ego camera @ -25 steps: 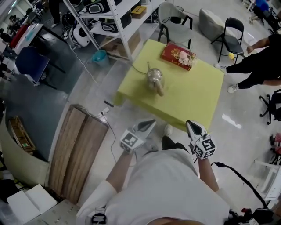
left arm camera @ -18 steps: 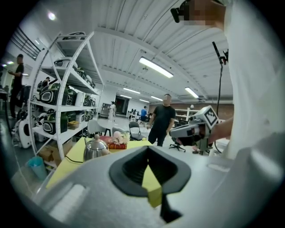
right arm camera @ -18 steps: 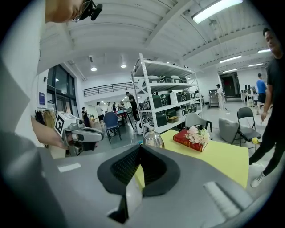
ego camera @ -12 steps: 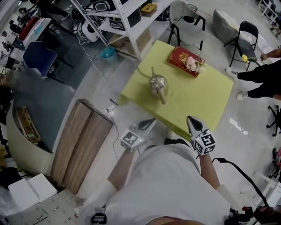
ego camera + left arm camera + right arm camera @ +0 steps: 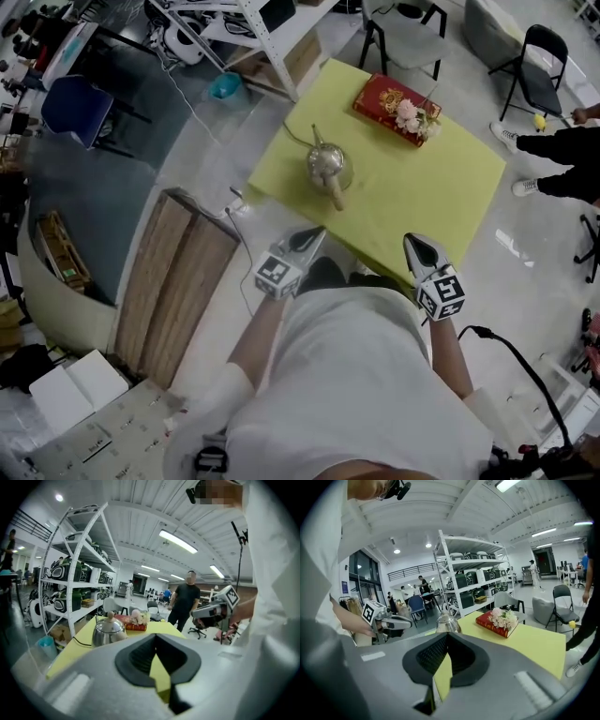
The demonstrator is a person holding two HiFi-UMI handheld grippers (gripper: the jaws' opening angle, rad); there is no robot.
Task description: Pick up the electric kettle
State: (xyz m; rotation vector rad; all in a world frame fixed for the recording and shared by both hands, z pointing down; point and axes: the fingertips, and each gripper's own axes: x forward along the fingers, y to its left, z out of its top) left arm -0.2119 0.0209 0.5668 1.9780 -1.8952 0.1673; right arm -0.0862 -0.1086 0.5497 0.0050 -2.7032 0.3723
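1. Left gripper (image 5: 156,635): the jaws are closed tip to tip, and nothing is between them. Only the yellow table (image 5: 427,192) shows through the slot behind the tips.
2. Right gripper (image 5: 446,634): the jaws are likewise closed and empty.
3. Both grippers are held out in front of the person, side by side, at the table's near edge. Neither touches anything on the table.
4. Electric kettle (image 5: 328,165): it stands upright on the table near the left corner, lid knob on top (the handle points toward the person). It is well apart from both grippers. A cord (image 5: 292,141) runs from it over the far edge.
5. A red book (image 5: 382,97) with flowers (image 5: 412,114) on it lies at the far side of the table.
6. A wooden panel (image 5: 169,291) lies on the floor to the left, and a white shelf rack (image 5: 77,581) stands beyond the table.
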